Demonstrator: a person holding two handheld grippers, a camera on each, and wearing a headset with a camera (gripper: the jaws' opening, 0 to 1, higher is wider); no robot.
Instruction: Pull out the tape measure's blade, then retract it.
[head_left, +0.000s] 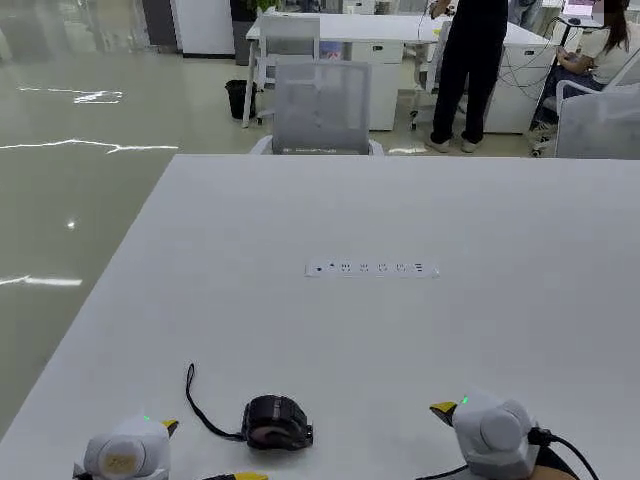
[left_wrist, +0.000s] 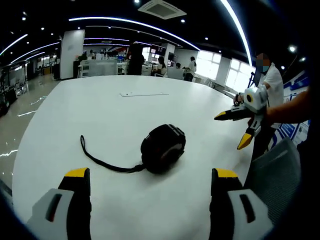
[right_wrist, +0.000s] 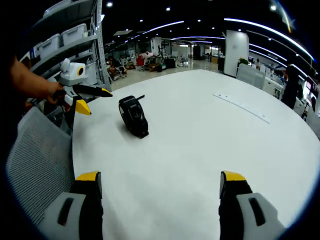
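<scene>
A black tape measure (head_left: 277, 422) lies on the white table (head_left: 400, 220) near its front edge, blade drawn in, with a black wrist strap (head_left: 195, 395) trailing to the left. My left gripper (head_left: 207, 452) stands open just left of it, touching nothing. In the left gripper view the tape measure (left_wrist: 163, 147) sits a short way beyond my open left gripper (left_wrist: 151, 173). My right gripper (head_left: 455, 425) is open further right, well apart from the tape. In the right gripper view the tape measure (right_wrist: 133, 116) lies far ahead of the open right gripper (right_wrist: 160, 176).
A strip of power sockets (head_left: 372, 268) is set flush in the middle of the table. A grey mesh chair (head_left: 320, 105) stands at the far edge. A person (head_left: 470, 70) stands by other desks beyond.
</scene>
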